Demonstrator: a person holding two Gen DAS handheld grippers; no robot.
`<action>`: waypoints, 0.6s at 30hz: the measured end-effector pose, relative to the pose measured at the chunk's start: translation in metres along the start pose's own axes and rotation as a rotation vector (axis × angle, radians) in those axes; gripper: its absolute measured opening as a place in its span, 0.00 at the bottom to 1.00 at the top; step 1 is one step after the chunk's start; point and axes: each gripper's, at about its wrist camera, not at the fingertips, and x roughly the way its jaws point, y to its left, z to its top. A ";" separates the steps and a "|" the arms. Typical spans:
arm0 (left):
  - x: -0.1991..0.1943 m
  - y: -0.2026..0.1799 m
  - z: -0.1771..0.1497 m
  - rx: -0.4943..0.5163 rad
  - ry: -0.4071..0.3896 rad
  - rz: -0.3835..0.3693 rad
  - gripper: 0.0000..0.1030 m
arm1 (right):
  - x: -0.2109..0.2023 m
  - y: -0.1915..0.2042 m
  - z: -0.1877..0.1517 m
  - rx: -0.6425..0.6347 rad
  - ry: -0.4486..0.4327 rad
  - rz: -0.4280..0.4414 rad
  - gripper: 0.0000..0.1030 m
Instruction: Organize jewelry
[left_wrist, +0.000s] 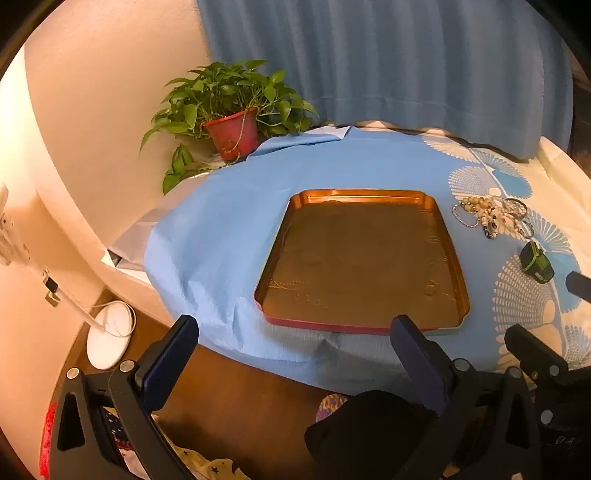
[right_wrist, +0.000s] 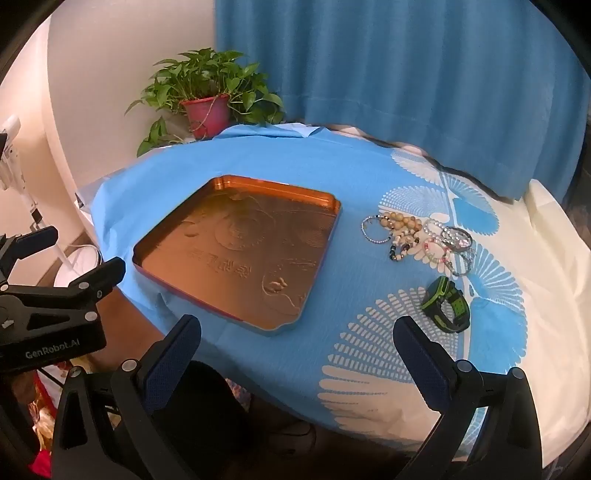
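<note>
While the jewelry pile (right_wrist: 417, 240) lies untouched ahead and slightly right of the right tongs (right_wrist: 299, 354), nothing is sorted yet. Both right and left tongs (left_wrist: 295, 354) stand wide apart, empty. Watch (right_wrist: 447, 304), green-black rubbery strap, sits nearest the right tongs. Tray (right_wrist: 325, 225), coppery embossed metal, shallow-rimmed, lies ahead-left of them, dead ahead of the left pair. Beaded bracelets look tangled, possibly interlinked; hard to tell. Best: pinch one loop at its outer edge, lift slowly, carry to tray. Bench cloth (right_wrist: 229, 162) smooth blue.
</note>
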 end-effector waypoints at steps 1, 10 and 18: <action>0.001 0.001 0.001 -0.006 0.012 -0.005 1.00 | 0.000 0.000 -0.001 0.000 0.002 0.004 1.00; -0.003 -0.002 -0.005 0.009 0.012 0.010 1.00 | -0.002 0.004 -0.003 -0.007 0.005 0.004 1.00; -0.004 -0.004 -0.005 0.019 0.019 0.005 1.00 | -0.004 0.003 -0.007 0.006 0.017 0.007 1.00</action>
